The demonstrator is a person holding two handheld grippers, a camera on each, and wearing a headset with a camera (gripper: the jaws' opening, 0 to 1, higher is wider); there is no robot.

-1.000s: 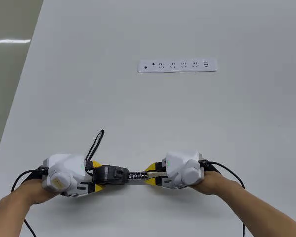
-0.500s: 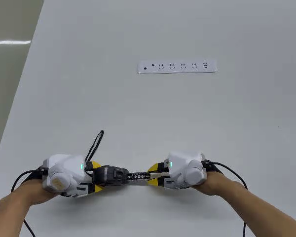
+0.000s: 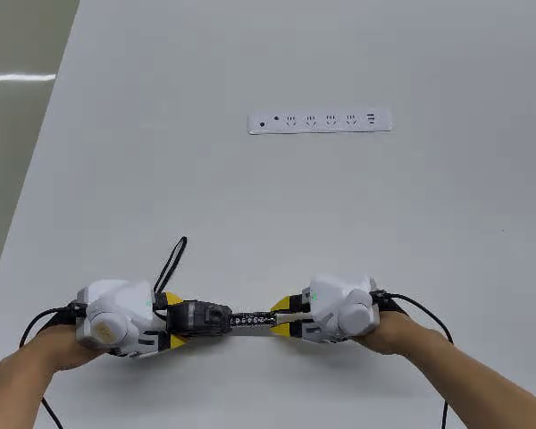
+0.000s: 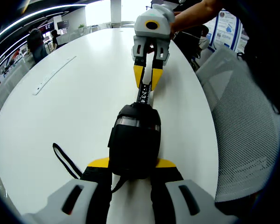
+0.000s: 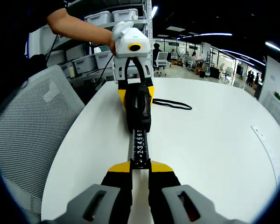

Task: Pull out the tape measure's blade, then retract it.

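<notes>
I am clamping my left tongs around the black tape measure lying near the desk's near edge, while my right tongs are pinching its short exposed blade.

A broad white tabletop carries a white power strip lying flat on it. A grey mesh chair stands beside the tabletop's edge, with shelved storage bins beyond.

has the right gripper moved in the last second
Yes, slightly rightward: against the power strip, steady in the head view, the right gripper has slid away from the tape measure.
</notes>
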